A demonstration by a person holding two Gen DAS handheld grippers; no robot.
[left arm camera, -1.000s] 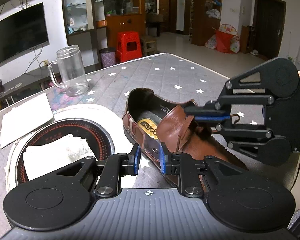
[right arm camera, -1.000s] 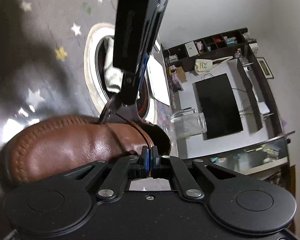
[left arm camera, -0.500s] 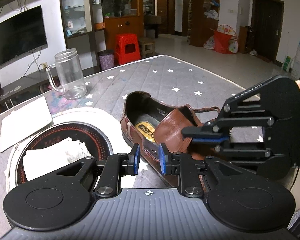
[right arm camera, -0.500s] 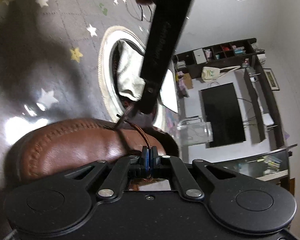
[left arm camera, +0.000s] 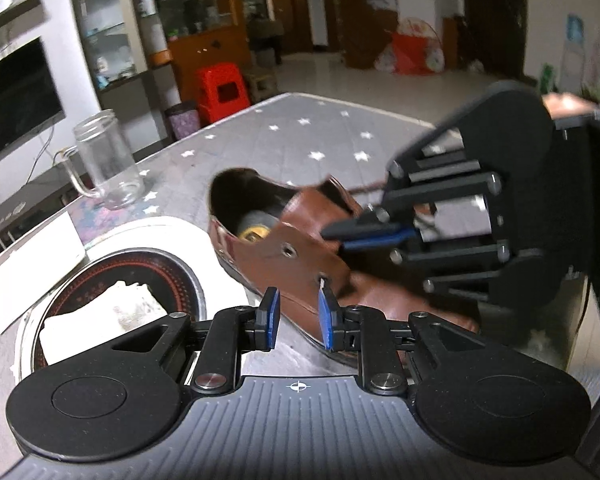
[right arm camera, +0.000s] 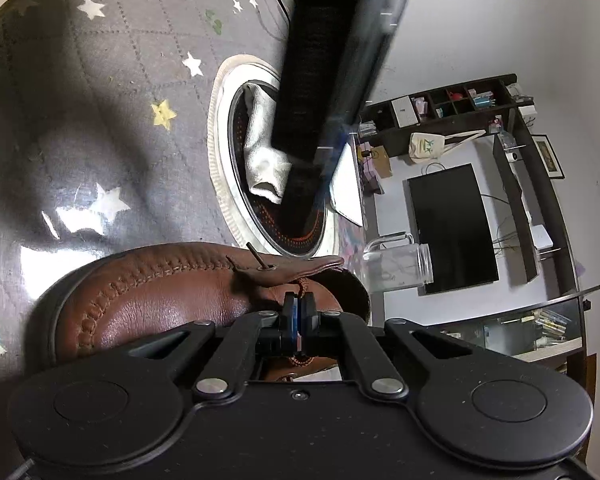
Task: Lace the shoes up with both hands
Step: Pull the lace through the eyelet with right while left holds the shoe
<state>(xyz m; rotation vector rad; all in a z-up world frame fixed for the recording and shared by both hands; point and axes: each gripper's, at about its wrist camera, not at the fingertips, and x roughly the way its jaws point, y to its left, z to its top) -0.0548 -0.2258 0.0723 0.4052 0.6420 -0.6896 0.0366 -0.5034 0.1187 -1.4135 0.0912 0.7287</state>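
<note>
A brown leather shoe (left arm camera: 364, 296) lies on the star-patterned table, heel towards the far side. The dark tip of its lace (left arm camera: 321, 281) pokes out of the lower eyelet in the near flap. My left gripper (left arm camera: 298, 320) hovers just in front of that flap, its blue pads apart with nothing between them. My right gripper (left arm camera: 334, 236) reaches in from the right over the tongue. In the right wrist view the right gripper (right arm camera: 299, 312) is shut on the brown braided lace (right arm camera: 302, 285), and the lace tip (right arm camera: 255, 253) stands free of the eyelet.
A glass mug (left arm camera: 108, 160) stands at the far left. A round cooktop (left arm camera: 172, 232) with a white cloth (left arm camera: 100, 312) on it sits left of the shoe, beside a white sheet (left arm camera: 40, 256). The table edge runs close behind the right gripper.
My left gripper has drawn back from the shoe's flap and rolled a little; the lace tip now sticks out of the eyelet on its own. The right gripper stays shut on the lace.
</note>
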